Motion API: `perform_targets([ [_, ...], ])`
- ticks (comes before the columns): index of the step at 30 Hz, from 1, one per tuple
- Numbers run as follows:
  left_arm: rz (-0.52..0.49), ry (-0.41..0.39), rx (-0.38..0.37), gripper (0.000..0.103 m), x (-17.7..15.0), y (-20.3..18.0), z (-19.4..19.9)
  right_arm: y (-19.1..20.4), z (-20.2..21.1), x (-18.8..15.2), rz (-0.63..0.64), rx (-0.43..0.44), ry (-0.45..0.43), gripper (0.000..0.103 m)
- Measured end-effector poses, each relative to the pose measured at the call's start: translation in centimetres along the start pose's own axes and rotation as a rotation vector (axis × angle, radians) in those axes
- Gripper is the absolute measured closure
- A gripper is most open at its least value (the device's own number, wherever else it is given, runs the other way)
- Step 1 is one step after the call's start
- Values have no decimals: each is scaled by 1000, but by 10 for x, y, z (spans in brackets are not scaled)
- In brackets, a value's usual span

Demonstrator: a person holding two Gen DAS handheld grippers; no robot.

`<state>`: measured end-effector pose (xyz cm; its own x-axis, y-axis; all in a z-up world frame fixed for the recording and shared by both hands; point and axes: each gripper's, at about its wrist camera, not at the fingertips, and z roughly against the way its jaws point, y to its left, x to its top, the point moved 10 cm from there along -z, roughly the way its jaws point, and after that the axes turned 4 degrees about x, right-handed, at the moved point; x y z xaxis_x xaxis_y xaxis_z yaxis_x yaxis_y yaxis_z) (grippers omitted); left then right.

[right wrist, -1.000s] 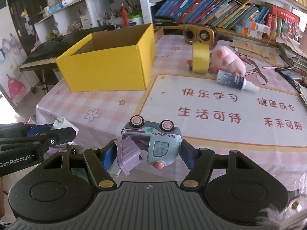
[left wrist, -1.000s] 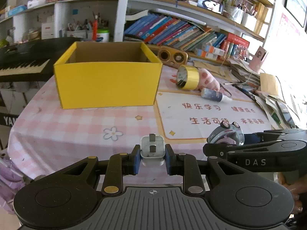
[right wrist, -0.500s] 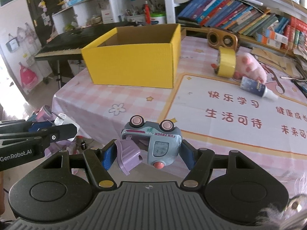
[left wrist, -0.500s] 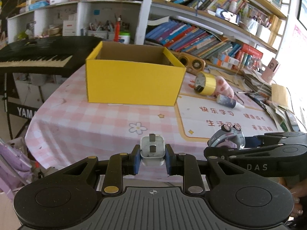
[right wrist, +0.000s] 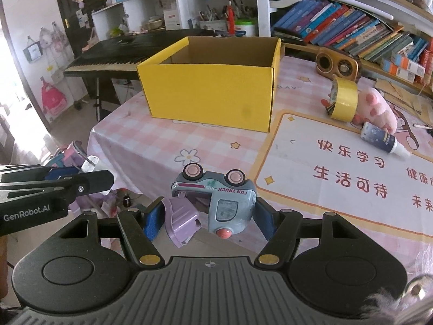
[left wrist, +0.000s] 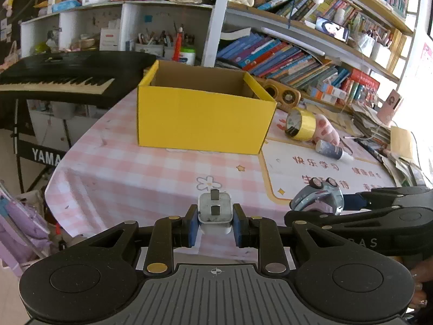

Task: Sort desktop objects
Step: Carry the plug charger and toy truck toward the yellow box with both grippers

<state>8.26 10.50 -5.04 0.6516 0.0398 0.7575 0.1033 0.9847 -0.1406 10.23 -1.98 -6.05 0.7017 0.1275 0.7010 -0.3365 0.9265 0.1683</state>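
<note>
Yellow box (left wrist: 203,119) sits open at 12 o'clock, so carry the plug (left wrist: 215,212) and upside-down toy truck (right wrist: 216,203), each clamped in its jaws, high over the rim before releasing.

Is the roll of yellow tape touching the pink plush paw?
Touching. In the right wrist view, the upright roll of yellow tape leans directly against the pink plush paw, with no gap visible between them.
</note>
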Motion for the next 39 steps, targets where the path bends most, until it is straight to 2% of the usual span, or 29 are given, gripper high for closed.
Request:
perform_targets([
  [8, -2, 8, -1, 79, 1, 0, -7, 0, -6, 2, 4, 9, 10, 37],
  [18, 1, -15, -3, 79, 27, -2, -26, -8, -15, 25, 54, 26, -16, 37],
  [29, 20, -103, 6, 79, 83, -5, -43, -29, -25, 88, 58, 63, -88, 37],
  [39, 47, -217, 79, 79, 147, 1, -59, -49, -30, 159, 60, 119, -175, 37],
])
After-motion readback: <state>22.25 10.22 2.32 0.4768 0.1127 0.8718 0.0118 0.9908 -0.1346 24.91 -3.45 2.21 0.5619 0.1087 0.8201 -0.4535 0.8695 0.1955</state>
